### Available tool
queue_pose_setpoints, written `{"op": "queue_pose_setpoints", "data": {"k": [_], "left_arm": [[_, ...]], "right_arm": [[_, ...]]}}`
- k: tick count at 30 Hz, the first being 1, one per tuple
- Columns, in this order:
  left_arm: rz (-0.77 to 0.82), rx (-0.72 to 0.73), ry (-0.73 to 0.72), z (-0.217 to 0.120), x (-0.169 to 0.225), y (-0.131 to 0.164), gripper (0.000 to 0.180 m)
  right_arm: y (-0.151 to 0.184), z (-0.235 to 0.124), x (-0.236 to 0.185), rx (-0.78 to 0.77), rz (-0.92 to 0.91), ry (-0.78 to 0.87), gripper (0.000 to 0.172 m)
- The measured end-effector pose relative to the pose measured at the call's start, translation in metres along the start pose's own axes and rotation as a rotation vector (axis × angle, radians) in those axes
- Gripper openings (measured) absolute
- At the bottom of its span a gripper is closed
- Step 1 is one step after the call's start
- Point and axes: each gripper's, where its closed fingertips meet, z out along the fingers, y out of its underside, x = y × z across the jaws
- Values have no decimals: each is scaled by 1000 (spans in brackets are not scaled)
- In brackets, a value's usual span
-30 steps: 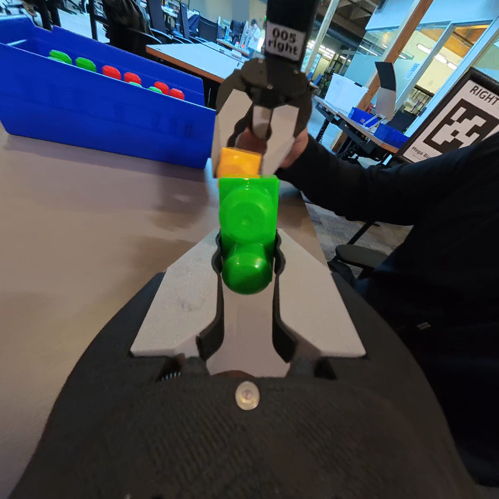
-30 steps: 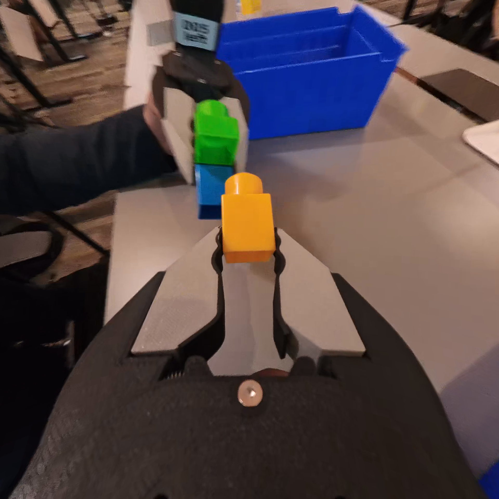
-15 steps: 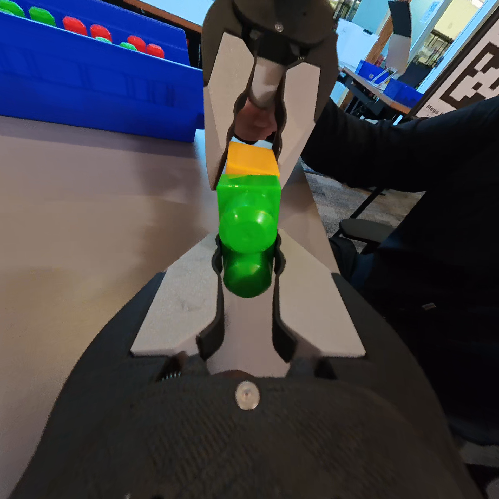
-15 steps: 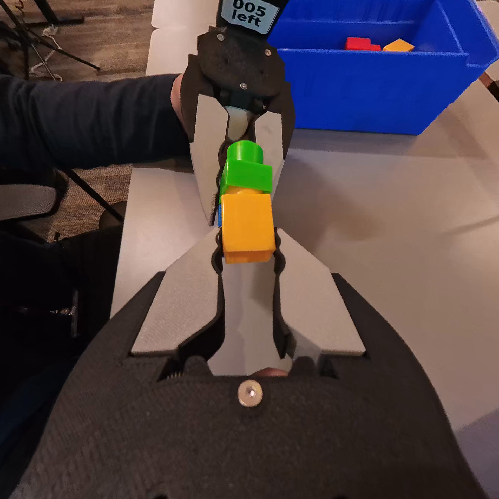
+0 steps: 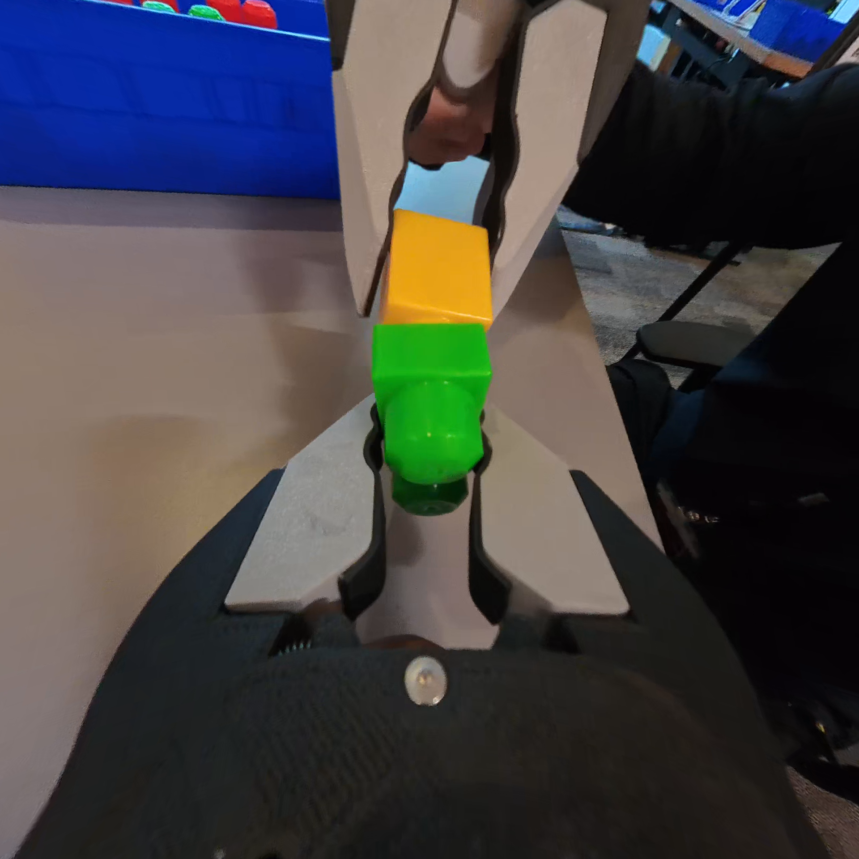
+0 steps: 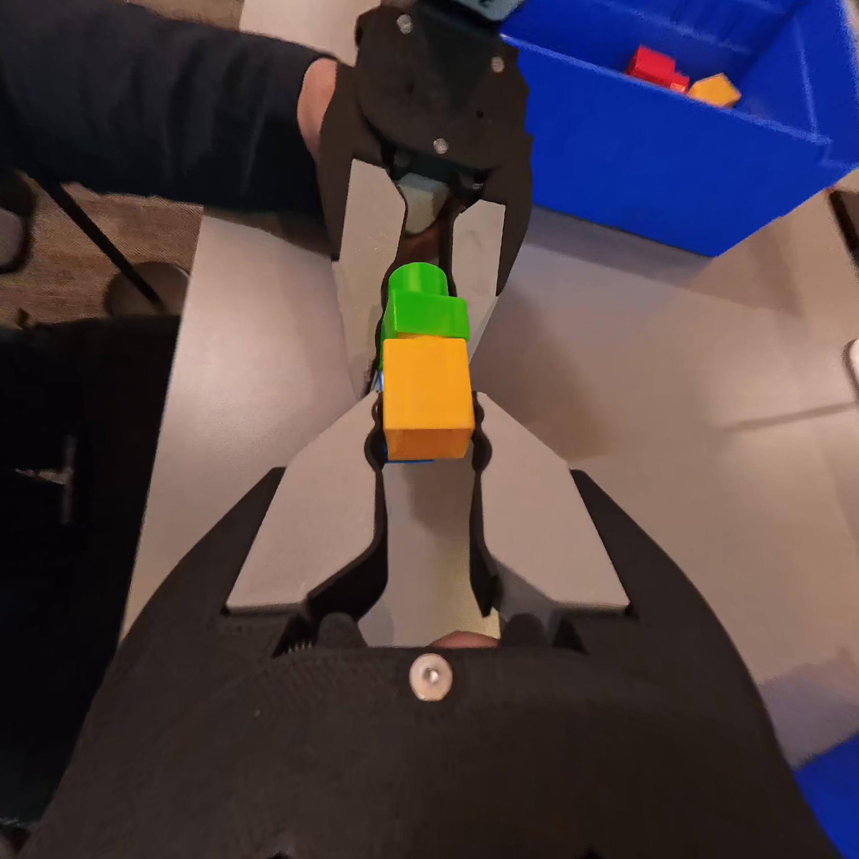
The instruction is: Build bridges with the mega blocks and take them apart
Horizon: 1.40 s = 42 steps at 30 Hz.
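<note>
- Where the two grippers meet tip to tip above the grey table (image 5: 139,372), the blocks sit joined between them, clear of the tabletop.
- Left gripper (image 5: 430,441): nearest in its own view, fingers pointing forward, pads clamped on the sides of the green block (image 5: 430,367); the block's round stud faces back toward the camera.
- Green block, from the right wrist view (image 6: 425,309): held between the far gripper's grey fingers, stud pointing toward that gripper's black body.
- Orange block (image 5: 439,267): butted against the green block's far face, slightly tilted relative to it.
- Right gripper (image 6: 427,427): fingers pointing forward, pads pressed on both sides of the orange block (image 6: 425,395); a sliver of a blue block (image 6: 409,460) shows under the orange one, and what it attaches to cannot be told.
- Right gripper seen from the left view (image 5: 432,279): comes in from above, fingertips angled down, closing on the orange block.
- Hands: a hand (image 5: 446,125) grips the right gripper's handle behind its fingers; a dark sleeve (image 6: 162,102) reaches in behind the left gripper.
- Blue bin (image 6: 650,162): on the table beyond the grippers, with red and orange blocks inside.
</note>
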Motion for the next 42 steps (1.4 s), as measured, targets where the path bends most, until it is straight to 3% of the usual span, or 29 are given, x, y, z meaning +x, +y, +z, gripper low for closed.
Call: {"op": "queue_pose_setpoints", "data": {"k": [5, 11, 17, 25, 35, 42], "left_arm": [[6, -26, -8, 1, 0, 2, 34], [39, -58, -20, 3, 2, 7, 34], [80, -77, -44, 3, 2, 8, 34], [57, -112, -43, 8, 0, 15, 34], [-5, 103, -144, -17, -20, -19, 39], [-75, 241, -101, -24, -21, -38, 35]], "right_arm": [[0, 6, -4, 28, 263, -233, 32], [1, 9, -7, 57, 205, -243, 32], [2, 11, -9, 18, 33, -133, 33], [8, 18, -8, 24, 109, -171, 33], [-3, -15, 24, 356, 306, -144, 33], [-25, -40, 36, 668, 415, -155, 32]]}}
